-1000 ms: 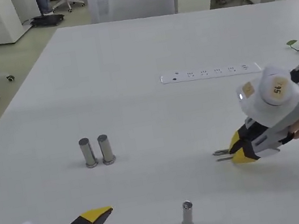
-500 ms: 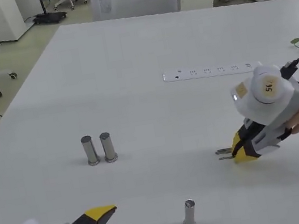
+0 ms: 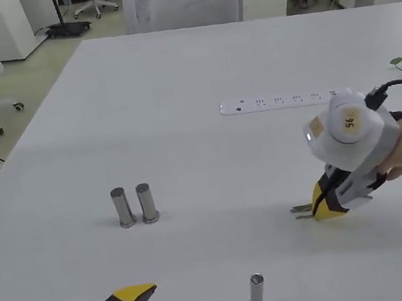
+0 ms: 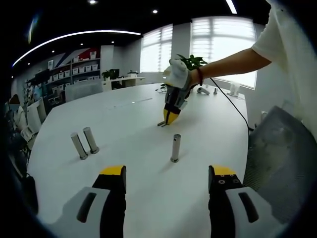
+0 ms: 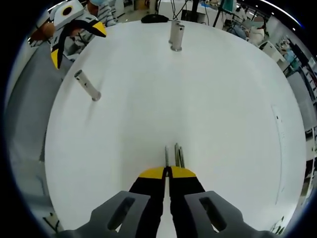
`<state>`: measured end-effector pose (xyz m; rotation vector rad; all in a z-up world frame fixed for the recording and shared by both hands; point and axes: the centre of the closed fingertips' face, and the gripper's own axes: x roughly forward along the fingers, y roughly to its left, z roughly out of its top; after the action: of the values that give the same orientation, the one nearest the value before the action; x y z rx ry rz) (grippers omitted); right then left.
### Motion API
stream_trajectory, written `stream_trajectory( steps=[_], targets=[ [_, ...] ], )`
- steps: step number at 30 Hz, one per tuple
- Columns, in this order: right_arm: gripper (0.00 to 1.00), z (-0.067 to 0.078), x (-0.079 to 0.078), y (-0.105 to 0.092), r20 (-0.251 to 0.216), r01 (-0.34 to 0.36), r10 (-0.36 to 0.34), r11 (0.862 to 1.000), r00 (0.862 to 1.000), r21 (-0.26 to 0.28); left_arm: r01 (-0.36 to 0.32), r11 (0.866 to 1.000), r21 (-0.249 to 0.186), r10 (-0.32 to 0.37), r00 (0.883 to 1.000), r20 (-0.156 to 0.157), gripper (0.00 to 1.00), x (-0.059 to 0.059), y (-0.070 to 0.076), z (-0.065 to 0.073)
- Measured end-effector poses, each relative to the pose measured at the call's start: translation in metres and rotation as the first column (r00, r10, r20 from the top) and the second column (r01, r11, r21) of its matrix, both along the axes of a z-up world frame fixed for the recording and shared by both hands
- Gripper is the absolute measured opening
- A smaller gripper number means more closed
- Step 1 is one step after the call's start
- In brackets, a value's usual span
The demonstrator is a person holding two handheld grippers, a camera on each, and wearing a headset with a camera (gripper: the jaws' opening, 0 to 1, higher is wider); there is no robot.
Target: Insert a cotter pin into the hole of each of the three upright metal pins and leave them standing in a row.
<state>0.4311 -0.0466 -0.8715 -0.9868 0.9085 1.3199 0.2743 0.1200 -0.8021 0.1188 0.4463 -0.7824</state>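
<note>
Right gripper (image 5: 168, 172): yellow-tipped jaws clenched on thin wire cotter pins (image 5: 174, 154), which project low over the smooth white tabletop (image 3: 203, 119). Left gripper (image 4: 167, 173): jaws spread, holding nothing. Two polished cylindrical metal pins (image 3: 134, 205) stand upright just beside each other. A third upright metal pin (image 3: 255, 294) stands well apart from them, with bare surface around it.

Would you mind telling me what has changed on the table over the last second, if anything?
Very little. The right gripper has tilted a little steeper, its rear leaning leftward in the head view, while its tips stay low at the table, shut on the cotter pin. The left gripper stays open. The pair of metal pins and the single metal pin stand where they were.
</note>
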Motion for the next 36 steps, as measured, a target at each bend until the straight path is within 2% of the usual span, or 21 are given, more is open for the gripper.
stream_trajectory(
  steps=[6,10,11,17,23,25,29,32,36],
  targets=[
    [0.02,0.000,-0.001,0.001,0.020,0.008,-0.008,1.000,1.000,0.005,0.002,1.000,-0.016,-0.002,1.000,-0.003,0.67,-0.001,-0.001,0.002],
    [0.02,0.001,-0.005,0.002,0.024,0.013,-0.013,1.000,1.000,0.022,0.004,1.000,-0.006,-0.004,1.000,-0.005,0.66,-0.001,-0.001,0.001],
    [0.02,0.004,-0.006,0.005,0.024,0.023,-0.024,0.999,0.999,0.045,0.005,1.000,-0.007,-0.005,1.000,-0.005,0.66,-0.001,-0.001,0.002],
    [0.02,0.014,-0.014,0.012,0.046,0.013,-0.017,0.996,0.999,0.085,0.001,1.000,-0.010,-0.002,1.000,-0.008,0.66,-0.001,-0.002,0.003],
    [0.02,0.033,-0.026,0.023,0.094,-0.032,0.021,0.992,0.995,0.118,-0.019,0.998,-0.064,0.018,1.000,-0.019,0.63,0.001,-0.005,0.010],
    [0.02,0.040,-0.030,0.028,0.107,-0.048,0.034,0.990,0.994,0.133,-0.028,0.996,-0.089,0.025,0.999,-0.032,0.60,0.002,-0.007,0.013],
    [0.02,0.057,-0.043,0.041,0.134,-0.088,0.065,0.981,0.989,0.173,-0.053,0.987,-0.150,0.046,0.998,-0.051,0.58,0.004,-0.008,0.020],
    [0.02,0.070,-0.055,0.051,0.155,-0.123,0.092,0.972,0.984,0.201,-0.062,0.982,-0.176,0.051,0.996,-0.067,0.55,0.005,-0.008,0.023],
    [0.02,0.079,-0.067,0.060,0.176,-0.157,0.120,0.964,0.977,0.216,-0.073,0.973,-0.217,0.056,0.995,-0.084,0.52,0.006,-0.010,0.029]
  ],
)
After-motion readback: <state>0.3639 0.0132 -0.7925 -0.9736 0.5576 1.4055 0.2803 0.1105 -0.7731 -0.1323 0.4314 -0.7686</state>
